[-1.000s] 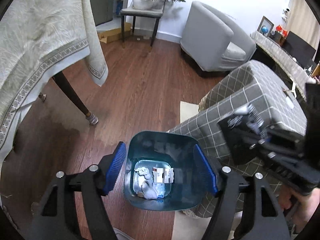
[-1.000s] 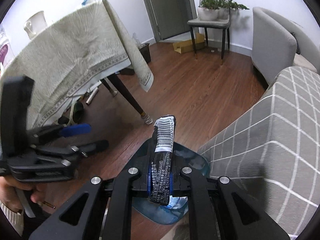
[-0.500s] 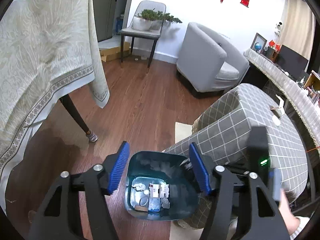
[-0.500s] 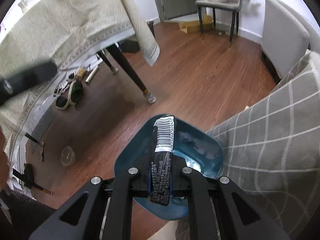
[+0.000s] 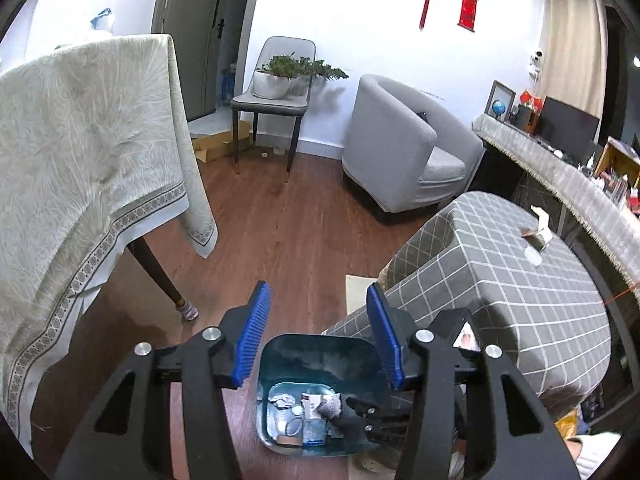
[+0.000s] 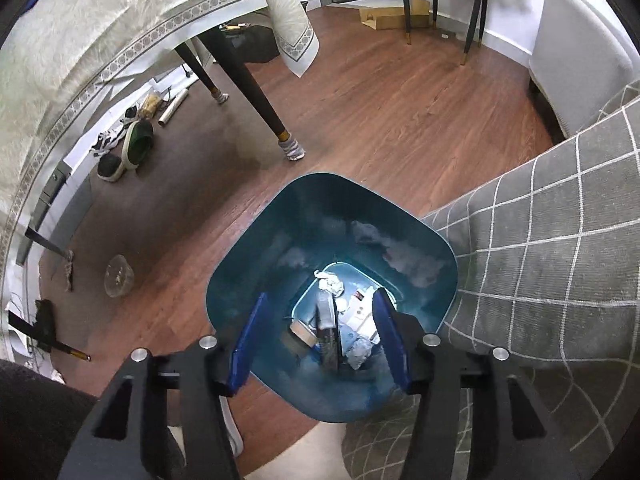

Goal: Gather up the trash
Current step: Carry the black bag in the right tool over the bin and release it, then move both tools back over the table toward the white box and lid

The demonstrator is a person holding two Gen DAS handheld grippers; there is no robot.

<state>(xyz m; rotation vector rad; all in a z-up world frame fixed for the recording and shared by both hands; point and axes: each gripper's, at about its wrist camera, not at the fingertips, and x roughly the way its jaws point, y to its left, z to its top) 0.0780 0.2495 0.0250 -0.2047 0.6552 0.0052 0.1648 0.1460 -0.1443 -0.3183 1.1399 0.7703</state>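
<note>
A teal trash bin [image 6: 320, 179] stands on the wood floor against a grey checked seat. My right gripper [image 6: 320, 300] hangs over the bin's mouth with its jaws opening and its pads touching nothing. Below them a black wrapper [image 6: 326, 334] with a barcode lies loose among crumpled paper and small boxes at the bottom. In the left wrist view the same bin [image 5: 320, 339] sits below my left gripper [image 5: 318, 296], whose jaws are closing on nothing. My right gripper's dark fingers [image 5: 360, 412] reach over the bin from the right.
A table with a cream cloth [image 5: 80, 168] and a dark leg [image 6: 260, 108] stands to the left. The grey checked seat [image 5: 500, 280] is on the right. A grey armchair [image 5: 400, 152] and a chair with a plant [image 5: 276, 96] are further back. Shoes [image 6: 136, 144] and a glass bowl [image 6: 118, 276] lie on the floor.
My right gripper came down over the bin and opened, and the black wrapper it held dropped inside. My left gripper rose away from the bin and its jaws narrowed.
</note>
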